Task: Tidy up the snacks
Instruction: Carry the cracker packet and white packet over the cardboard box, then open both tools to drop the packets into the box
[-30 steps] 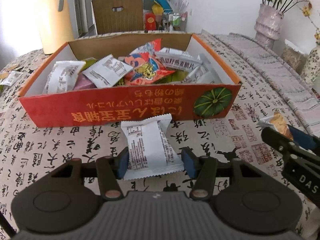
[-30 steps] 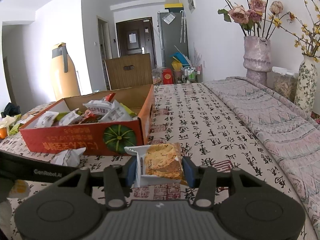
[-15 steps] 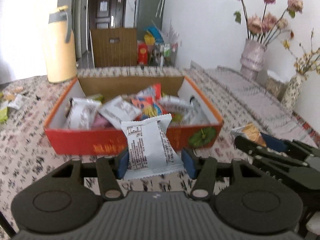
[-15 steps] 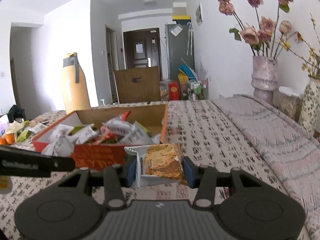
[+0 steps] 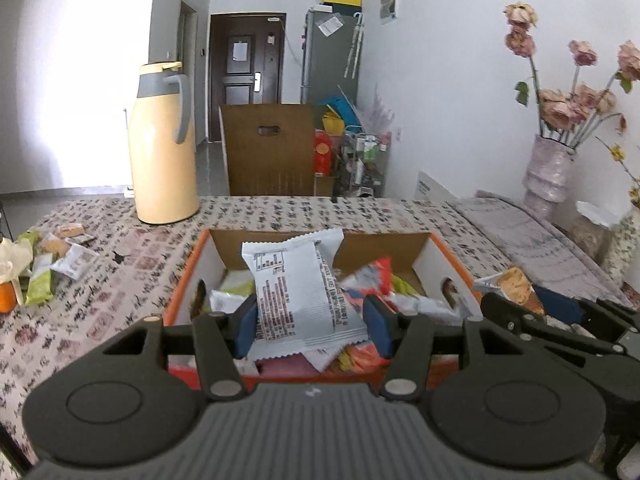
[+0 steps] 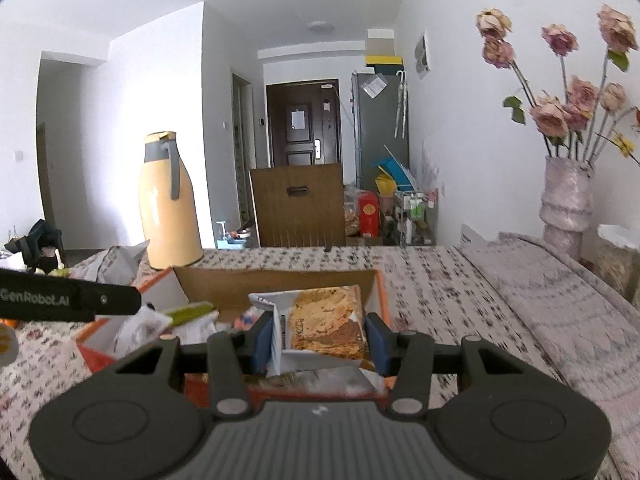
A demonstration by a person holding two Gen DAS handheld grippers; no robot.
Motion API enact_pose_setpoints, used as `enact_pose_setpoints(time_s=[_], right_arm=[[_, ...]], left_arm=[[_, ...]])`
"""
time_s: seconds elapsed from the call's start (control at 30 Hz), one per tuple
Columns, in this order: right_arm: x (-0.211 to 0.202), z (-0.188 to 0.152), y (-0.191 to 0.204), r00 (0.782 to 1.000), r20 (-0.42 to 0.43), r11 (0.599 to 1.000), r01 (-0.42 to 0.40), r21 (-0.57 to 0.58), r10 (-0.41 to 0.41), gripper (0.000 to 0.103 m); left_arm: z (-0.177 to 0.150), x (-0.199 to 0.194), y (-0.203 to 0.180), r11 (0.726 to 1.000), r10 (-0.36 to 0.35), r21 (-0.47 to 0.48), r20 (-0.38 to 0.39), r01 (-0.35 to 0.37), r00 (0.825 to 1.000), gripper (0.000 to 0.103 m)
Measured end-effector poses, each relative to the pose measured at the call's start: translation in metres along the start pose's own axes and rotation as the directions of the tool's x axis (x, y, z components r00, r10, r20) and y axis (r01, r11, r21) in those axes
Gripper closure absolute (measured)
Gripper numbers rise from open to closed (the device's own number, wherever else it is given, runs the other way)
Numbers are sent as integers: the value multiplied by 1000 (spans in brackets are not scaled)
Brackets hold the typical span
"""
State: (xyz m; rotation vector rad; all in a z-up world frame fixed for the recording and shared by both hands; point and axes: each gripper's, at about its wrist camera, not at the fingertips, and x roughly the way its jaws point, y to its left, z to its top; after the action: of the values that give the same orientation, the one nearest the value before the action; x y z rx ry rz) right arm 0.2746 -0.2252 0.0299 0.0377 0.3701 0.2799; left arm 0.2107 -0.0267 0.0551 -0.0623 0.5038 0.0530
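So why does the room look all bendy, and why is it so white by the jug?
Both wrist views use fisheye lenses, so walls curve. Left wrist view: daylight washes out the wall behind the jug; the box snacks smear. Right wrist view: the tablecloth blurs too.

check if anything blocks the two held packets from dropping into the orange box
Nothing visible does. The white packet and the cookie packet are held over the open-topped orange box; only loose snacks lie inside.
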Motion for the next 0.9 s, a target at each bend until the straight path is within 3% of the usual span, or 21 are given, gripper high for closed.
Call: enact_pose_setpoints(time_s=[0.47,0.57,0.63,0.7,0.9], right_arm=[[87,24,25,999,-48,999,16,-32,-17,54],[98,21,23,998,-66,1000,17,-22,-19,39],[99,17,19,997,-67,1000,24,-13,-25,34],[97,15,14,998,-62,1000,23,12,-22,4],[87,9,5,998,-66,999,22,49,-18,0]], left_arm=[[20,77,30,997,79,-3,-71,-79,994,46],[17,81,37,996,82,-11,-69,-83,994,23],[15,78,42,994,102,-20,-43,-103,994,0],[14,74,48,994,100,-36,-27,-101,995,0],[12,62,58,994,88,-67,-15,-89,996,0]])
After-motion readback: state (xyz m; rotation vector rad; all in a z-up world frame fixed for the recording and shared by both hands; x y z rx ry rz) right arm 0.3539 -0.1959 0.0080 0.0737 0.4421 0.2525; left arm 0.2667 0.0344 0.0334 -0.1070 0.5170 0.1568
